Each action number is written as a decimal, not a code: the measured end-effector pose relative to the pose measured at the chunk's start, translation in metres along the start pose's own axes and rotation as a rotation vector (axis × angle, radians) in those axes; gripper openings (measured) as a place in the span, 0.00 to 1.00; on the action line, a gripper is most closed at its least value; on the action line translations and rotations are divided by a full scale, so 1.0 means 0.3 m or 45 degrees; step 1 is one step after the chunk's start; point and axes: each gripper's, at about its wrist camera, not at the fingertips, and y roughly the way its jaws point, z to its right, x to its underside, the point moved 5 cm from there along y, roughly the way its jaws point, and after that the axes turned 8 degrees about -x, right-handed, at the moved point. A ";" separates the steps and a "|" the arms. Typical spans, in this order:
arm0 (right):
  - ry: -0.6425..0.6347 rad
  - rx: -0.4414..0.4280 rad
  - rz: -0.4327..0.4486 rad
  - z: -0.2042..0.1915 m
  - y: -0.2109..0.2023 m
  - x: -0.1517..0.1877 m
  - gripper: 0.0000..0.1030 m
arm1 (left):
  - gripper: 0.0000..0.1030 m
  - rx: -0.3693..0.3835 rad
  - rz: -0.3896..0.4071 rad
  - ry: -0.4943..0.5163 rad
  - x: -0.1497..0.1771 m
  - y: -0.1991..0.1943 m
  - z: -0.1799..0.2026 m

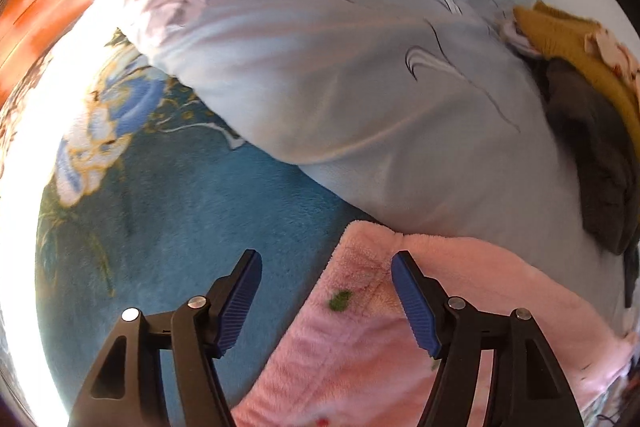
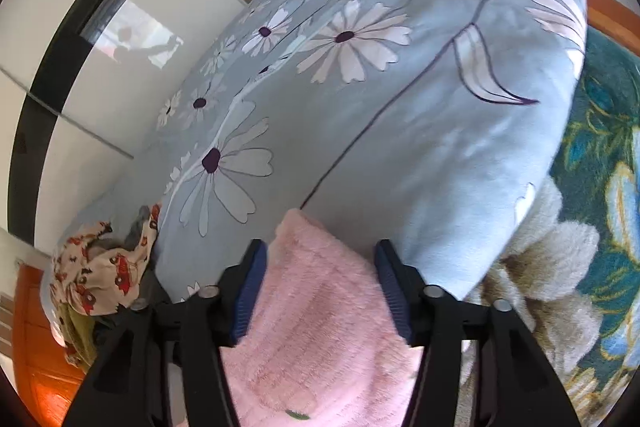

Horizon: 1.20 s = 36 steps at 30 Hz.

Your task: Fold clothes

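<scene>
Left gripper fingers spread over fluffy pink fleece garment. Right gripper fingers spread, garment between, pads not pinching.

Both grippers' fingers apart, downward-tilted.

A home bedroom: a floral duvet heaped on a bed's teal blanket, beside a glossy wardrobe.

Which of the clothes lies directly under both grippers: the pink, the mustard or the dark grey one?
The pink fleece garment; the mustard garment and dark grey garment lie away beside the quilt.
</scene>
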 end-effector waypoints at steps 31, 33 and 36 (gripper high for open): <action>-0.050 0.067 0.056 -0.072 -0.013 -0.090 0.06 | 0.00 0.280 0.247 -0.431 -0.177 -0.108 -0.181; -0.051 0.095 0.049 -0.072 0.011 -0.074 0.08 | 0.00 0.269 0.220 -0.379 -0.161 -0.101 -0.156; -0.074 0.129 0.079 -0.075 -0.004 -0.072 0.26 | 0.00 0.265 0.195 -0.302 -0.123 -0.106 -0.127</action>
